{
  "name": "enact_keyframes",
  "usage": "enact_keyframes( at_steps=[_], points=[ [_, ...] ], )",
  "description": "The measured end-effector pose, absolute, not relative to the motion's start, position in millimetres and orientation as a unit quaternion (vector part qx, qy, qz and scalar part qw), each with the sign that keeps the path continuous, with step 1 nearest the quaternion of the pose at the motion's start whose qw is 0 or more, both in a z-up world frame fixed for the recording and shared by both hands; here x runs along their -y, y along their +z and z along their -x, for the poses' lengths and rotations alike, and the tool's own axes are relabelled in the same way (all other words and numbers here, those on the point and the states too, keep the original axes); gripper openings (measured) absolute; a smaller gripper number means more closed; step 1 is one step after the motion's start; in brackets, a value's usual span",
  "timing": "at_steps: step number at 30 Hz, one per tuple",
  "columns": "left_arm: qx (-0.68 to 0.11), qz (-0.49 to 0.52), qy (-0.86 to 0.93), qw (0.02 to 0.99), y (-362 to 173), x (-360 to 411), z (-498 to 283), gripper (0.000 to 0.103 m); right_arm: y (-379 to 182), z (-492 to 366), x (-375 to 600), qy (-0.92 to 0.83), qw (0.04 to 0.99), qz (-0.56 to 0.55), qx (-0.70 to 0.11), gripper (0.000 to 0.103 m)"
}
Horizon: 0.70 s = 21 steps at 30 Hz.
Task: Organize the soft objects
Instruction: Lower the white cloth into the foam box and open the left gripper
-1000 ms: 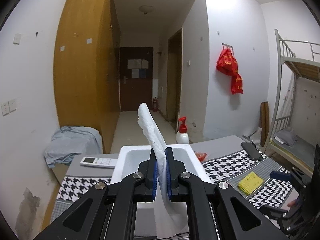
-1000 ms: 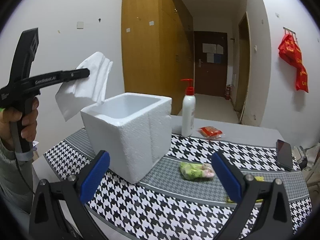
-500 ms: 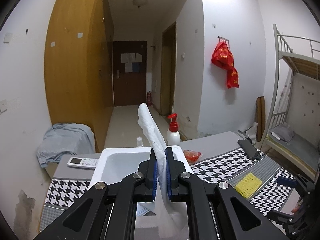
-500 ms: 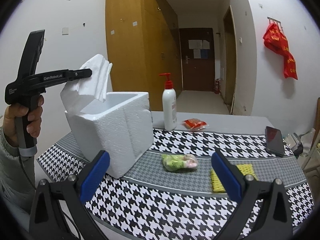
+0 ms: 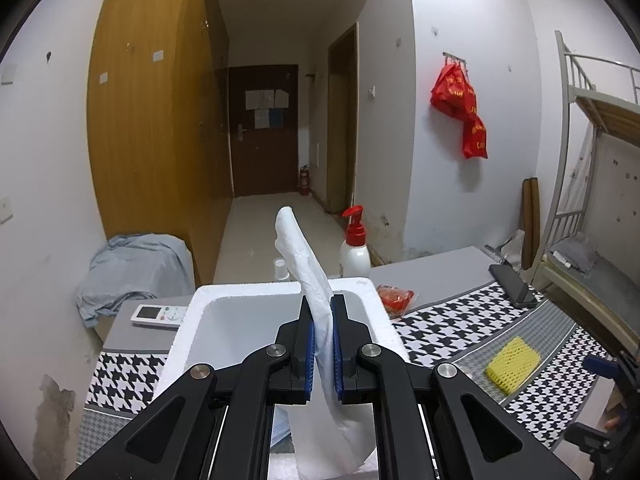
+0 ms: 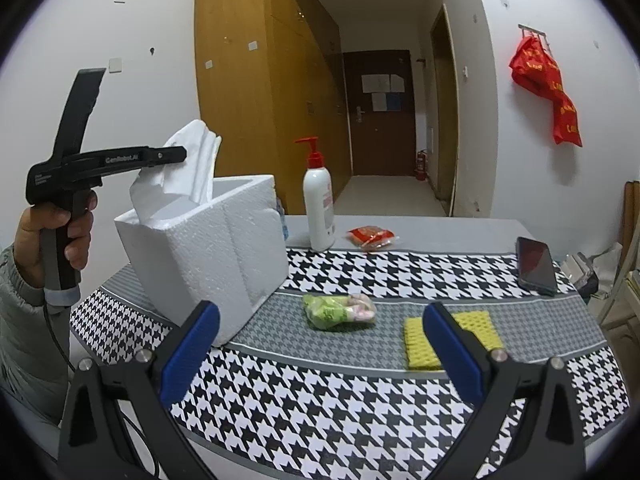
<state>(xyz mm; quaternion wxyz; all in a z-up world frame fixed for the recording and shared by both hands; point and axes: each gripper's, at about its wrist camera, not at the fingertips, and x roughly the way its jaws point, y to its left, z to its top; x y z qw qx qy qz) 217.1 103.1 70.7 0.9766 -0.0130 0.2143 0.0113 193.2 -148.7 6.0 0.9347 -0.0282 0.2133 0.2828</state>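
My left gripper [image 5: 322,312] is shut on a white folded cloth [image 5: 310,280], held over the open white foam box [image 5: 200,308]. From the right wrist view the same left gripper [image 6: 182,155] pinches the white cloth [image 6: 188,168], whose lower end dips inside the foam box [image 6: 208,240]. My right gripper [image 6: 320,348] stands open above the table's front, nothing between its blue pads. Beyond it on the grey band lie a green and pink soft bundle [image 6: 338,311] and a yellow mesh sponge [image 6: 418,344]. The yellow sponge [image 5: 512,364] also shows at right in the left wrist view.
A pump bottle [image 6: 319,204], a red packet [image 6: 372,237] and a dark phone [image 6: 536,266] lie toward the table's back. A remote [image 5: 158,315] rests left of the box. A person's hand [image 6: 52,236] holds the left gripper's handle. A bunk bed [image 5: 592,184] stands right.
The left gripper has carried the white cloth forward and down, so its lower end now hangs inside the foam box. The right gripper drifted right, bringing the sponge into view.
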Motion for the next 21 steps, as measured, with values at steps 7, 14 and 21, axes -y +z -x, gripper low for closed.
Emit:
enact_keyframes(
  at_steps=[7, 14, 21],
  points=[
    [-0.224, 0.010, 0.017, 0.974, 65, -108, -222, 0.012, 6, -187, 151, 0.264, 0.939, 0.027, -0.218, 0.102],
    [-0.215, 0.019, 0.032, 0.976, 65, -115, -213, 0.084, 6, -175, 148, 0.245, 0.943, 0.026, -0.222, 0.103],
    [-0.189, 0.022, 0.016, 0.982, 74, -109, -184, 0.102, 10, -171, 148, 0.238, 0.945, 0.025, -0.222, 0.102]
  ],
)
